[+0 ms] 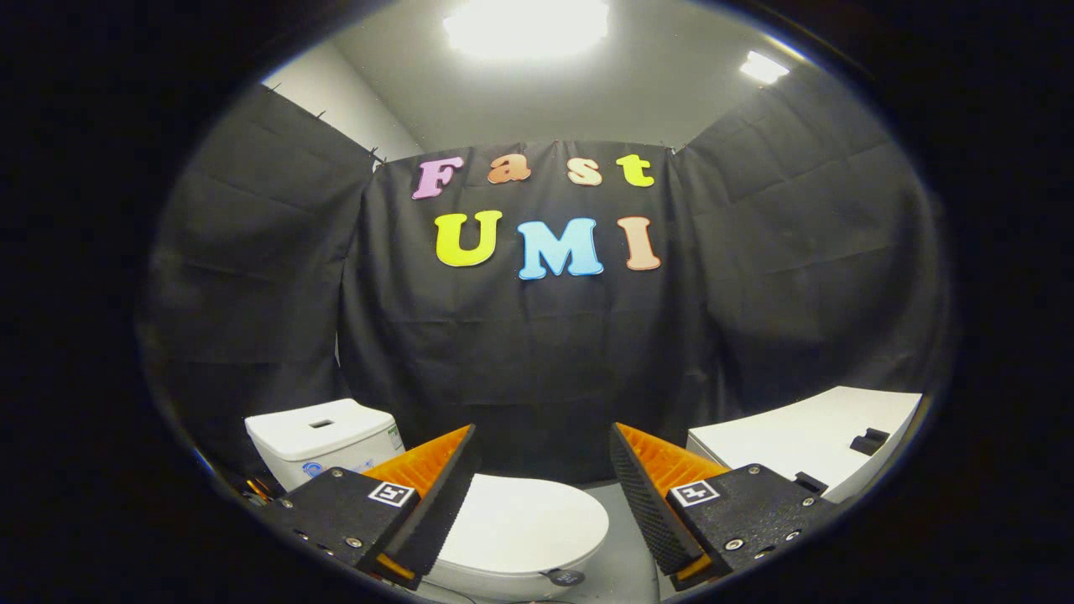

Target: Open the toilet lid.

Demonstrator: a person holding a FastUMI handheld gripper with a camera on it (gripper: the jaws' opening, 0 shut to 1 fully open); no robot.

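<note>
Approach stage. The tool hangs above the toilet with its fingers spread wide, gripping nothing. The white oval plastic toilet lid lies shut on the bowl, below and between the fingers, the white ceramic cistern behind it. Next move, as judged: descend to the lid's front edge and lift. A white desk stands alongside.

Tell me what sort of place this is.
Likely a mock bathroom set up in a recording booth: a white toilet with its lid shut and tank behind, a white counter beside it, black cloth walls. The gripper hangs open above the lid.
</note>
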